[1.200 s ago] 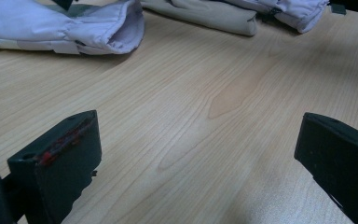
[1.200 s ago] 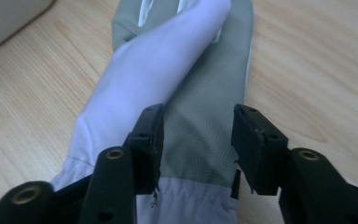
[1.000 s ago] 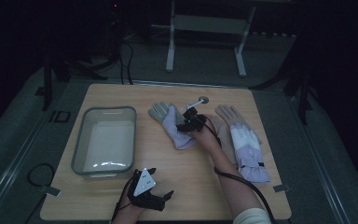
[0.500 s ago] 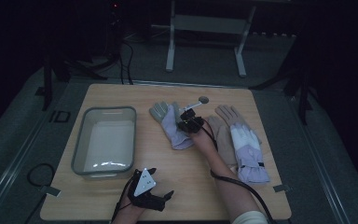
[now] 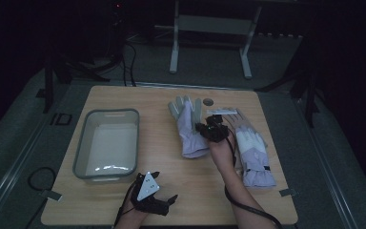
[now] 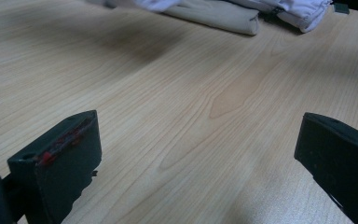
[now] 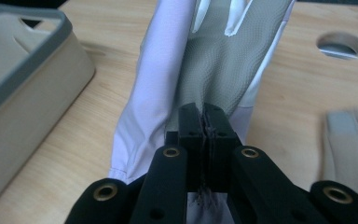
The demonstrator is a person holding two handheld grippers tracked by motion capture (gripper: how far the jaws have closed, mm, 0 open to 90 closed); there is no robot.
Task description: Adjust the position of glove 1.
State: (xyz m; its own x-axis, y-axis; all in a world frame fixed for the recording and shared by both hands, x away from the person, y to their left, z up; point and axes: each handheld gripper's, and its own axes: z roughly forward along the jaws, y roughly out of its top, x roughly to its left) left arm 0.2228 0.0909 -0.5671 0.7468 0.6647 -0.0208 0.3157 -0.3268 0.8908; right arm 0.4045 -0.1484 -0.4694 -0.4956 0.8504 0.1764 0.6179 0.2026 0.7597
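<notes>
A lavender and grey glove (image 5: 187, 125) lies fingers away from me on the wooden table (image 5: 162, 191). My right gripper (image 5: 209, 129) is at its right edge, jaws shut on the glove (image 7: 214, 56) fabric, with the cloth stretching away from the right gripper (image 7: 204, 116). A second matching glove (image 5: 253, 150) lies flat to the right; its grey fingertip (image 7: 349, 144) shows beside the jaws. The left gripper (image 5: 159, 185) rests near the table's front edge, open, with only bare wood between the left gripper's (image 6: 198, 154) jaws.
A grey-rimmed bin (image 5: 107, 114) stands at the left of the table, close to the held glove in the right gripper view (image 7: 18, 51). A round hole (image 5: 208, 101) and a pale flat strip (image 5: 221, 112) sit beyond the gloves. Stand legs on the floor behind.
The right gripper has shifted right and a little up, and the lavender glove has slid rightward with it. The left gripper has stayed put.
</notes>
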